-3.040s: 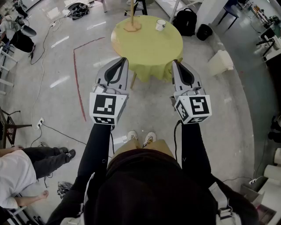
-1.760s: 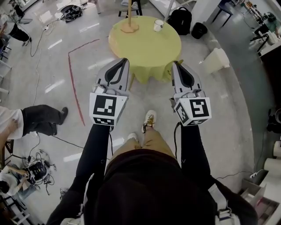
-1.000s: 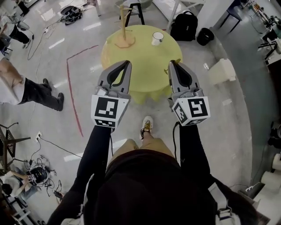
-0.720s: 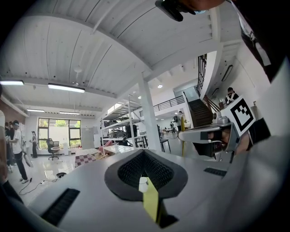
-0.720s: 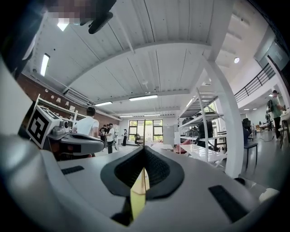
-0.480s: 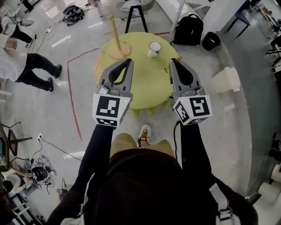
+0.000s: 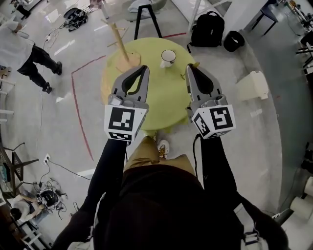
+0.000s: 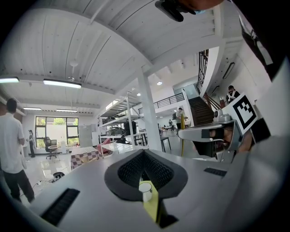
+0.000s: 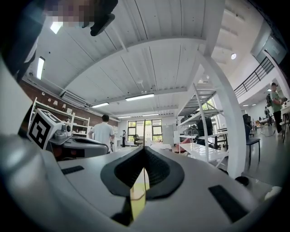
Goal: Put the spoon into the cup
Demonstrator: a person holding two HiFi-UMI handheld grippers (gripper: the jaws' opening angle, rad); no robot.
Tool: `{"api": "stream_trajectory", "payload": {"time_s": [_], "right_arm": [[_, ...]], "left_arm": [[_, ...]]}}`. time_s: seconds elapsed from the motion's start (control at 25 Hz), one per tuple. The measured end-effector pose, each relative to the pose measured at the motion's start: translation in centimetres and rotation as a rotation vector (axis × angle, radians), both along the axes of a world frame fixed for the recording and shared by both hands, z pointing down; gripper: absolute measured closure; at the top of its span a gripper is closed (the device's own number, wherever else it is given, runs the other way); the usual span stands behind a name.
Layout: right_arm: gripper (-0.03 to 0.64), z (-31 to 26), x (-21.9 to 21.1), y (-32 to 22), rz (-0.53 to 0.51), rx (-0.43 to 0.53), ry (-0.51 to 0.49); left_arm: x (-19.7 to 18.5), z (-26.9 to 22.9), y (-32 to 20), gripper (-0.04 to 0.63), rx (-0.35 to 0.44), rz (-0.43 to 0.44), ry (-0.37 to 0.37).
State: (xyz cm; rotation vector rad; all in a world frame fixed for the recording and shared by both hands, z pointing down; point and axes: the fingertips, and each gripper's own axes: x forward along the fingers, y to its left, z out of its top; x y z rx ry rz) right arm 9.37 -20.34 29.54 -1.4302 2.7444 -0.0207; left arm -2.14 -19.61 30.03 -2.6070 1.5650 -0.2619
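A white cup (image 7: 167, 57) stands on the far part of a round table with a yellow-green cloth (image 7: 161, 105). A wooden pole stand (image 7: 121, 43) rises at the table's far left. My left gripper (image 7: 145, 69) and right gripper (image 7: 189, 67) are held level over the table, side by side, short of the cup. Both are shut and hold nothing. In the left gripper view the cup (image 8: 145, 187) shows below the closed tips of that gripper (image 8: 144, 152). The right gripper (image 9: 145, 148) looks over the cloth (image 9: 137, 188). A small yellowish thing (image 7: 194, 63) lies at the table's right edge; I cannot tell whether it is the spoon.
A black backpack (image 7: 208, 27), a black bin (image 7: 234, 40) and a white container (image 7: 253, 84) stand on the floor to the right of the table. A stool (image 7: 144, 12) is behind it. A person (image 7: 27, 53) walks at the far left, past a red floor line (image 7: 78, 97).
The table has come closer, and both grippers now reach over its near part. The cup is nearer to the tips. The person at the left has moved farther up and left.
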Motion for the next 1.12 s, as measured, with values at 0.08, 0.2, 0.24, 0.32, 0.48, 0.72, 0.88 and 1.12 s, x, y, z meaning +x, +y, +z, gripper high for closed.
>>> {"api": "stream_trajectory", "payload": {"time_s": [0.08, 0.2, 0.24, 0.32, 0.48, 0.72, 0.88, 1.12], "right_arm": [[0.589, 0.3, -0.4, -0.9, 0.011, -0.011, 0.004], [0.589, 1.0, -0.9, -3.1, 0.033, -0.031, 0.008], [0.589, 1.4, -1.0, -3.9, 0.039, -0.034, 0.007], [0.589, 2.1, -1.1, -5.4, 0.054, -0.050, 0.004], [0.589, 3.4, -1.9, -8.1, 0.052, -0.062, 0.007], [0.589, 6.9, -3.3, -12.2, 0.023, -0.087, 0.014], [0.589, 10.2, -3.4, -14.1, 0.030, -0.133, 0.021], [0.589, 14.3, -3.0, -15.0, 0.048, -0.194, 0.017]], "left_arm": [[-0.1, 0.4, -0.9, 0.580, -0.008, 0.019, -0.002], [0.0, 1.2, -3.1, 0.580, -0.016, 0.048, -0.017], [0.1, 1.4, -4.0, 0.580, -0.016, 0.057, -0.023], [0.3, 1.9, -5.5, 0.580, -0.016, 0.076, -0.036], [0.5, 2.9, -8.2, 0.580, -0.027, 0.104, -0.046], [0.6, 5.4, -10.9, 0.580, -0.058, 0.150, 0.025], [1.1, 7.3, -12.1, 0.580, -0.091, 0.173, 0.041], [1.3, 10.2, -13.2, 0.580, -0.153, 0.184, 0.042]]}}
